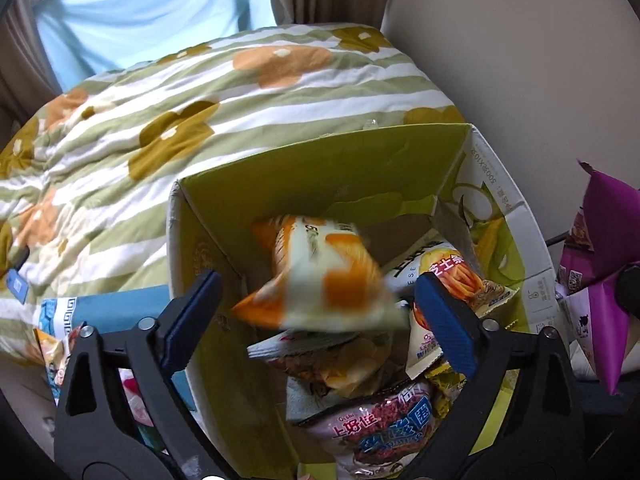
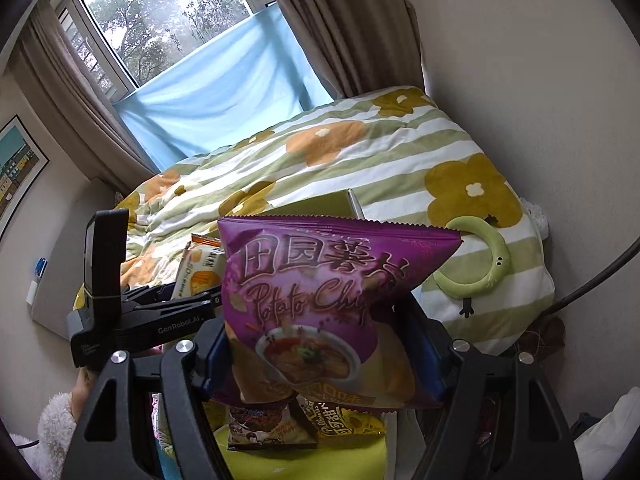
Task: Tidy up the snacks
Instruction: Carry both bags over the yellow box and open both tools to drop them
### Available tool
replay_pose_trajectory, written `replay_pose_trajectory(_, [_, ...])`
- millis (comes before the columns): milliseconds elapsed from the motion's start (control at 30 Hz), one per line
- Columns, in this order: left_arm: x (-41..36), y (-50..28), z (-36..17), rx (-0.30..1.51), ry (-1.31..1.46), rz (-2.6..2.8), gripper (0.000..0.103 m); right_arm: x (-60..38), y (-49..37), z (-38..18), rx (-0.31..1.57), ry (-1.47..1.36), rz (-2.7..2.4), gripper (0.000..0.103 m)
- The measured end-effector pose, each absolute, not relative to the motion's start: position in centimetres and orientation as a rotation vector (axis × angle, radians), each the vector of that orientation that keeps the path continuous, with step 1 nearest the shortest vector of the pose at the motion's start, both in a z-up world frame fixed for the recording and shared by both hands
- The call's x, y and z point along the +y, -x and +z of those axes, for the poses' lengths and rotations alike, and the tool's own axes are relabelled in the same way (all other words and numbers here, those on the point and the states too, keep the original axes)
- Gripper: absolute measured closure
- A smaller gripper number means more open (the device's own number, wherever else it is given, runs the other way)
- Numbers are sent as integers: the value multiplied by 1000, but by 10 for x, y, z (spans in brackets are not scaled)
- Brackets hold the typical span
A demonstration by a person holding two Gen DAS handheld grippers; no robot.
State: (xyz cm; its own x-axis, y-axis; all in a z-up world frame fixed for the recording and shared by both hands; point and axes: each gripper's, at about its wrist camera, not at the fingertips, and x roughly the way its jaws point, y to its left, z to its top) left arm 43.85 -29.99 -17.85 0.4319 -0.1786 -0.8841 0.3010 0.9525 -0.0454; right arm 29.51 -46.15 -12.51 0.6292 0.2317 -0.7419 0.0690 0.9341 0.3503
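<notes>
My left gripper (image 1: 318, 284) stands open over an open green cardboard box (image 1: 320, 168). A blurred orange and white snack bag (image 1: 324, 280) hangs between its blue pads, touching neither. Several snack bags lie in the box, among them a fries bag (image 1: 452, 276) and a pink and blue bag (image 1: 384, 420). My right gripper (image 2: 316, 320) is shut on a purple potato chip bag (image 2: 320, 280), held upright above the box's near part. That purple bag (image 1: 600, 280) shows at the right edge of the left wrist view. The left gripper (image 2: 160, 312) and the orange bag (image 2: 200, 272) show left of it.
The box stands on a bed with a green-striped flowered quilt (image 1: 200, 120), against a pale wall (image 1: 520, 60). A blue packet (image 1: 112, 312) and more snacks lie left of the box. A pillow with a green ring toy (image 2: 480, 264) lies to the right. Curtains and a window are behind.
</notes>
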Motion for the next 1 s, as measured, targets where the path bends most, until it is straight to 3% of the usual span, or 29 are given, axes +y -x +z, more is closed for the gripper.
replay_pose_trajectory(300, [-268, -401, -160, 1084, -72, -331, 5, -446, -315, -127, 913, -347, 117, 33])
replay_pose_trajectory(667, [-236, -387, -139, 1040, -56, -318, 5, -406, -386, -142, 1039, -127, 106, 30])
replay_pose_trajectory(733, [-230, -387, -137, 1036, -40, -308, 5, -402, -396, -152, 1068, -101, 93, 27])
replay_pose_trajectory(800, [-225, -386, -137, 1041, -30, -301, 5, -400, -401, -160, 1078, -113, 101, 11])
replay_pose_trajectory(867, [-221, -382, -138, 1048, -29, -293, 5, -400, -399, -163, 1066, -131, 98, 3])
replay_pose_trajectory(1000, [-218, -377, -143, 1061, -21, -283, 5, -398, -388, -162, 1046, -148, 110, 2])
